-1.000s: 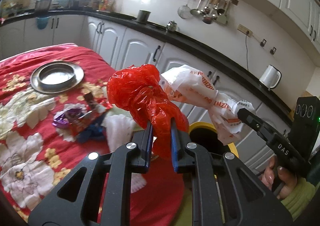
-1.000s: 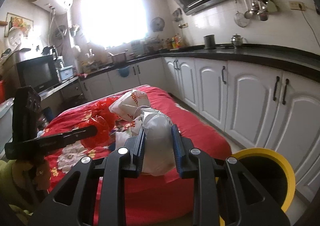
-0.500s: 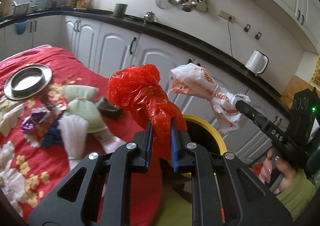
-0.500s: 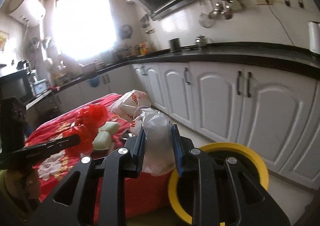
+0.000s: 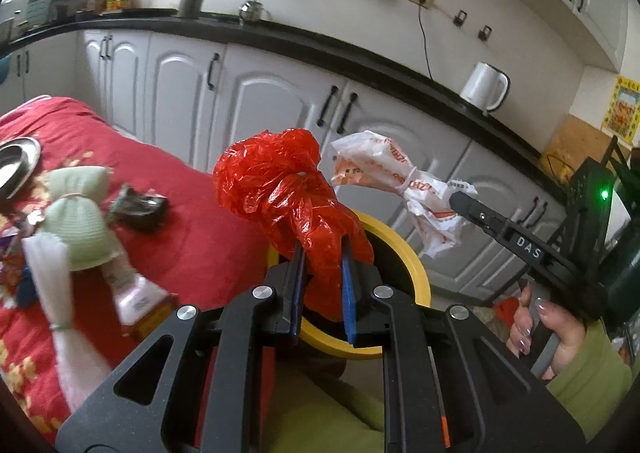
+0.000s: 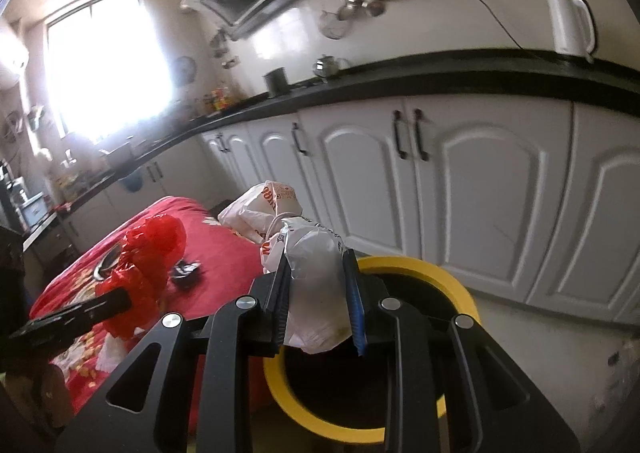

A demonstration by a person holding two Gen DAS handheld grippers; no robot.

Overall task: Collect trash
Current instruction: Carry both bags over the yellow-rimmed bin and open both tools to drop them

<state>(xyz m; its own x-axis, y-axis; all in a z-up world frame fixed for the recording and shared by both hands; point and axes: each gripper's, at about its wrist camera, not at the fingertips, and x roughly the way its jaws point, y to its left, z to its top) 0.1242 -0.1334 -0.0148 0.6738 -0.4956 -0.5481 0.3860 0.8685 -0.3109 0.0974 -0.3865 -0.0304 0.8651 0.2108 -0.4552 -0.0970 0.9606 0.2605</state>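
Already, in the left wrist view, the left claw is clenched on a red bag at frame centre, above the yellow-rimmed bin; wrappers left on the red-clothed counter at left remain uncollected. Next, the right wrist view: the right claw grips a white bag over the bin's open mouth, cabinets well apart behind, so dropping looks unobstructed.
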